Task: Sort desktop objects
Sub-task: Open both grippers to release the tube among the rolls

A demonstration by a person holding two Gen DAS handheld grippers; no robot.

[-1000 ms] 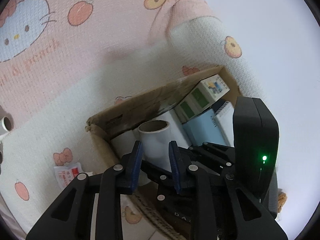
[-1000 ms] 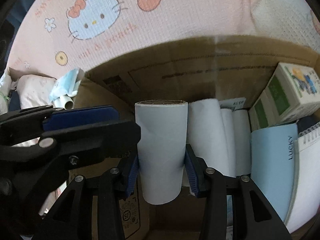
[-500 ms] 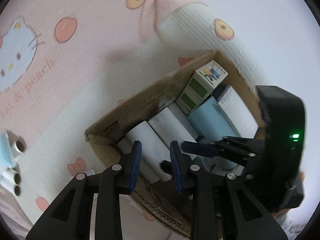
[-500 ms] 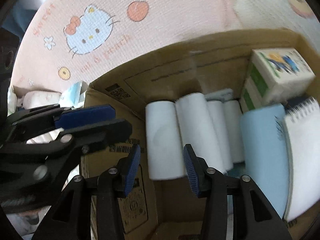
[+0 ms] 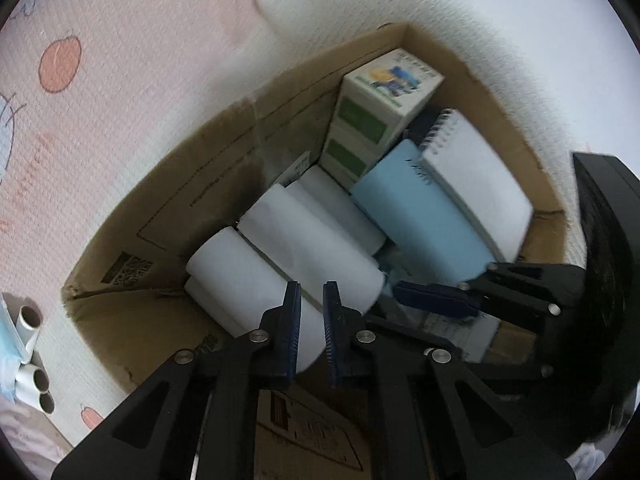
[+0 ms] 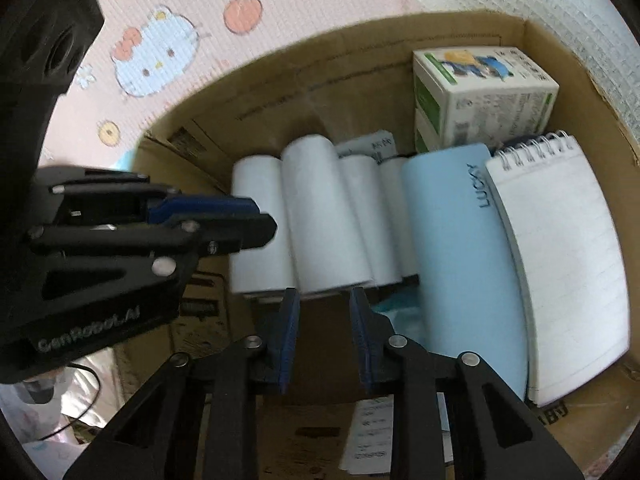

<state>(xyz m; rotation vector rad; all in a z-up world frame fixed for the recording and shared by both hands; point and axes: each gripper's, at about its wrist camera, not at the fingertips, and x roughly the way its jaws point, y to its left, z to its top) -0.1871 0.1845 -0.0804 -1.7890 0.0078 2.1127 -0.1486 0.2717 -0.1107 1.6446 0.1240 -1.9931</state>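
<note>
A cardboard box point(image 5: 168, 216) point(image 6: 280, 80) lies on a pink cartoon mat. Inside, several white paper rolls point(image 5: 280, 256) point(image 6: 320, 216) lie side by side, beside a light blue notebook point(image 5: 416, 216) point(image 6: 460, 240), a spiral notepad point(image 5: 476, 176) point(image 6: 560, 264) and a green-and-white carton point(image 5: 380, 100) point(image 6: 480, 92). My left gripper point(image 5: 312, 292) hovers over the near ends of the rolls. Its jaws are closing to a narrow gap with nothing between them. My right gripper point(image 6: 324, 300) hangs just before the rolls, its jaws also closing on nothing. Each gripper shows in the other's view, the left gripper point(image 6: 224, 220) and the right gripper point(image 5: 432, 300).
Loose white tubes point(image 5: 30, 320) and a blue packet point(image 5: 8, 344) lie on the mat point(image 5: 120, 80) left of the box. A printed paper slip point(image 6: 368, 432) rests on the box floor. The box walls rise around both grippers.
The white roll that both grippers held upright now lies in the box at the left of the row. Both grippers have let go, drawn back, and narrowed their jaws.
</note>
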